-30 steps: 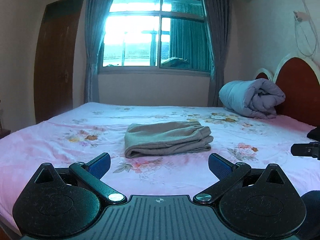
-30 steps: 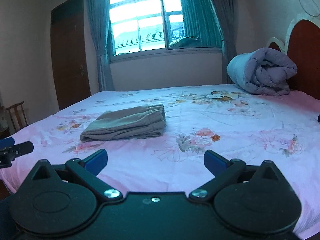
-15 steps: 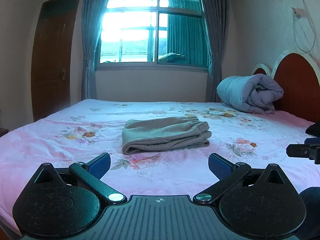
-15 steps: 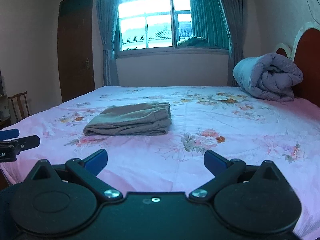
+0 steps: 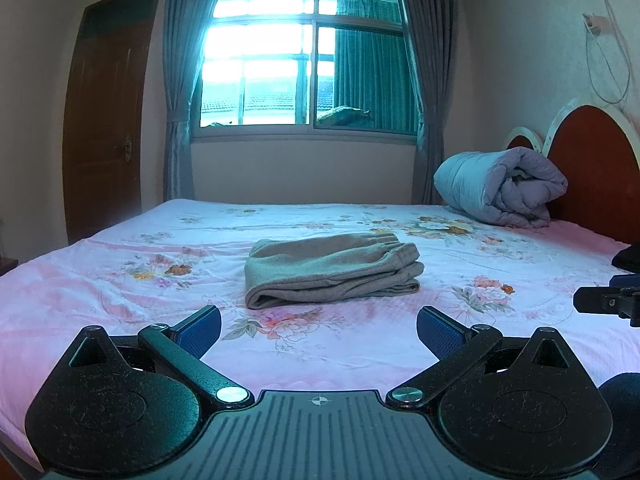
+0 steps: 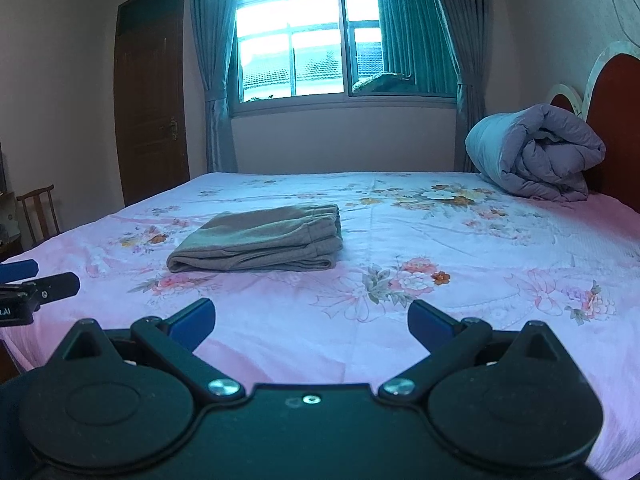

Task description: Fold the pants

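Grey-brown pants [image 5: 332,268] lie folded into a compact stack in the middle of the pink floral bed [image 5: 120,292]. They also show in the right wrist view [image 6: 260,240], left of centre. My left gripper [image 5: 319,330] is open and empty, held back from the pants above the bed's near edge. My right gripper [image 6: 311,324] is open and empty, also back from the pants and to their right. Each gripper shows at the edge of the other's view: the right gripper [image 5: 608,304] and the left gripper [image 6: 28,284].
A rolled grey duvet [image 5: 500,188] lies at the headboard [image 5: 592,168] on the right. A dark item [image 5: 628,258] lies at the bed's right edge. A wooden chair [image 6: 38,212] stands left of the bed, near a brown door [image 6: 152,92]. A window [image 5: 308,60] is behind.
Both grippers have tilted up and drawn back a little from the bed; the pants lie still. Both stay open.
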`<action>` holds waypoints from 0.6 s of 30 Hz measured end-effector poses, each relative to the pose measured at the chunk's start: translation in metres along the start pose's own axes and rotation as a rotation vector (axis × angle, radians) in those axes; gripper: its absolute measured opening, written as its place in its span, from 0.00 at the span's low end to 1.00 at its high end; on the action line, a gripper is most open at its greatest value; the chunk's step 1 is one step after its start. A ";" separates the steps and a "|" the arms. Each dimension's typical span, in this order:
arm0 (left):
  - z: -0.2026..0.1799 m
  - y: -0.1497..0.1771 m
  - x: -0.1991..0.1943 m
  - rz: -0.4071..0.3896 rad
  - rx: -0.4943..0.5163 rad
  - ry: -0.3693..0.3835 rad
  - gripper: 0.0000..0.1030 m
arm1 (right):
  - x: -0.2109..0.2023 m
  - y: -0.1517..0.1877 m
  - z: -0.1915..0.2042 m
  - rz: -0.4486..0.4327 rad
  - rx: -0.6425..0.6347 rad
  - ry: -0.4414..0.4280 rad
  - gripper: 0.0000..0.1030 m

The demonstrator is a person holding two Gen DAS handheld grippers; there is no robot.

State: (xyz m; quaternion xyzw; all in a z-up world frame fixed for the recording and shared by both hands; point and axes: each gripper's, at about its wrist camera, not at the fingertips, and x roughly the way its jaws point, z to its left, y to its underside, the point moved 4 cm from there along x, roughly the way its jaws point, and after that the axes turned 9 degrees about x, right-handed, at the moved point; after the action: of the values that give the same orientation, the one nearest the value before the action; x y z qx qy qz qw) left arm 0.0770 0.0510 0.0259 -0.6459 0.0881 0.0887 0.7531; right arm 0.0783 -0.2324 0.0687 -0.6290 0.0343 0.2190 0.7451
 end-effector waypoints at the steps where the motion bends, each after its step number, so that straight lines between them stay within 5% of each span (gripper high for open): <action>1: 0.000 0.000 0.000 0.000 0.000 0.000 1.00 | 0.000 0.000 0.000 -0.001 0.000 0.001 0.94; 18: 0.000 0.000 0.000 0.000 -0.001 0.000 1.00 | -0.001 0.000 0.002 -0.003 -0.005 -0.001 0.94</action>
State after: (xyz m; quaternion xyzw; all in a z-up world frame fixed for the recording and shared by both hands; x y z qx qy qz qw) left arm 0.0775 0.0513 0.0257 -0.6463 0.0880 0.0886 0.7528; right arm 0.0772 -0.2304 0.0692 -0.6308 0.0325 0.2181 0.7440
